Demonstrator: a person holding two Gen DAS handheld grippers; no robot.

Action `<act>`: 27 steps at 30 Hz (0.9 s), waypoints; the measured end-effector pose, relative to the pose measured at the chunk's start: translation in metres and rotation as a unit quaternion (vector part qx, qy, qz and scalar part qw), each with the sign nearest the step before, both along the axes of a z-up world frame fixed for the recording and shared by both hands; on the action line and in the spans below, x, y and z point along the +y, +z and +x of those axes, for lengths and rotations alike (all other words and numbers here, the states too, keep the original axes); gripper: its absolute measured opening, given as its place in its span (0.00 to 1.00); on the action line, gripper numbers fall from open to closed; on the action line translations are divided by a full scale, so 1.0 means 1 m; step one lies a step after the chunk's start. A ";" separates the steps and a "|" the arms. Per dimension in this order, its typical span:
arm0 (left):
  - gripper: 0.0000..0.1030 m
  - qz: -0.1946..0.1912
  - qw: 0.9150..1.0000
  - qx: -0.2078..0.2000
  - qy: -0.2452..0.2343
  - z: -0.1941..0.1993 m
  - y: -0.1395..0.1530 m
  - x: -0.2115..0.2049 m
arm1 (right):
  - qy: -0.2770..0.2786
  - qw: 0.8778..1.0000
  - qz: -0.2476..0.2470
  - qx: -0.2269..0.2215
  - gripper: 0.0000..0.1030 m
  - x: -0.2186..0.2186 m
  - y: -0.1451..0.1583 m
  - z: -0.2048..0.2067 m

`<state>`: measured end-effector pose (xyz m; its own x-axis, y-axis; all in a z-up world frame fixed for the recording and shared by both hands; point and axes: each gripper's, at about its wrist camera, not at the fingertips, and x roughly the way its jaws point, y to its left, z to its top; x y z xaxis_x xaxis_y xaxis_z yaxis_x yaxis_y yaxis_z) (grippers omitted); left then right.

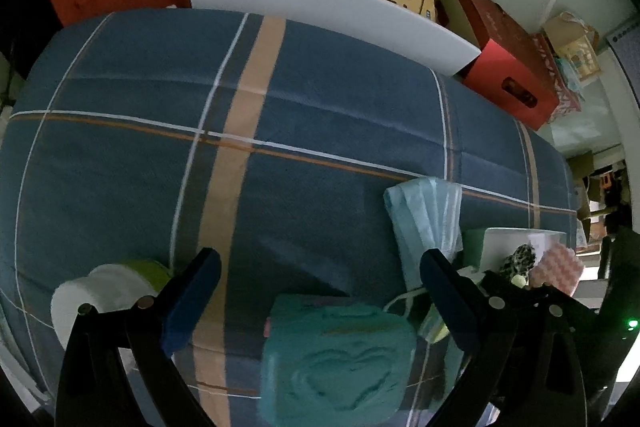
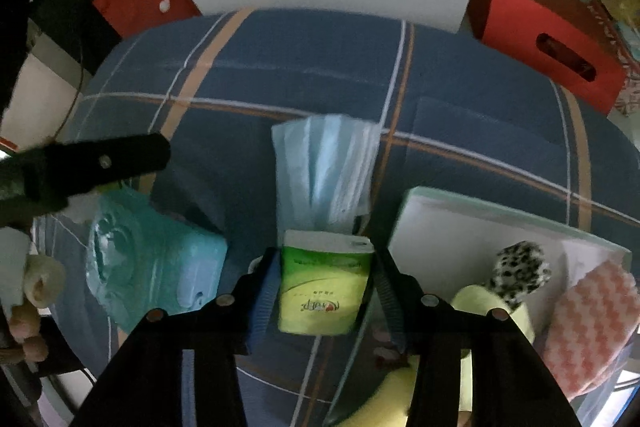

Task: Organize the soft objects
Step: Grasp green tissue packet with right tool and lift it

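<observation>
- The right gripper (image 2: 326,291) points steeply down at the bed, and its two jaws are clamped on the sides of a green tissue pack (image 2: 325,285).
- The pack stands upright between the jaws, its long axis running along the fingers, away from the hand.
- Just beyond the pack lies a stack of blue face masks (image 2: 326,167) on the checked blue bedspread (image 2: 480,99).
- To the right of this gripper, near it, sits a white tray (image 2: 432,223) holding a spotted soft item (image 2: 518,269) and a pink cloth (image 2: 588,323); a move into the tray would go rightward.
- The left gripper (image 1: 320,291) hovers with its jaws wide apart and nothing between them.
- A teal wipes pack (image 1: 336,359) lies directly below it, and a paper roll (image 1: 100,291) lies to its left.
- The right hand is the nearer one to the tray.
</observation>
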<state>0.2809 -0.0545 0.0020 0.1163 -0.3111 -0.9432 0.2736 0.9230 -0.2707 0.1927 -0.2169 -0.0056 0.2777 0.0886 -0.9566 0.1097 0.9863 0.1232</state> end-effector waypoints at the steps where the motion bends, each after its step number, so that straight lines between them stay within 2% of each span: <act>1: 0.97 0.002 1.000 -0.001 -0.001 0.000 0.001 -0.002 | -0.003 1.000 0.002 -0.004 0.48 -0.005 0.004 0.000; 3: 0.97 0.008 1.000 -0.004 -0.004 -0.001 0.002 -0.011 | -0.008 1.000 0.012 -0.012 0.45 -0.013 0.011 -0.001; 4: 0.97 0.010 1.000 -0.005 -0.003 -0.001 0.003 -0.014 | -0.010 1.000 0.013 -0.017 0.39 -0.016 0.018 -0.001; 5: 0.97 0.010 1.000 -0.004 -0.003 -0.002 0.004 -0.018 | -0.013 1.000 0.013 -0.023 0.37 -0.021 0.023 -0.002; 12: 0.97 0.019 1.000 -0.002 -0.014 -0.009 0.005 -0.045 | -0.031 0.998 0.042 -0.040 0.35 -0.044 0.032 -0.009; 17: 0.97 0.032 0.999 -0.001 -0.015 -0.010 0.004 -0.050 | -0.024 0.998 0.053 -0.037 0.35 -0.036 0.023 -0.005; 27: 0.97 0.028 1.000 0.005 -0.010 -0.003 -0.002 -0.044 | -0.016 1.000 0.017 -0.006 0.35 -0.015 -0.003 0.013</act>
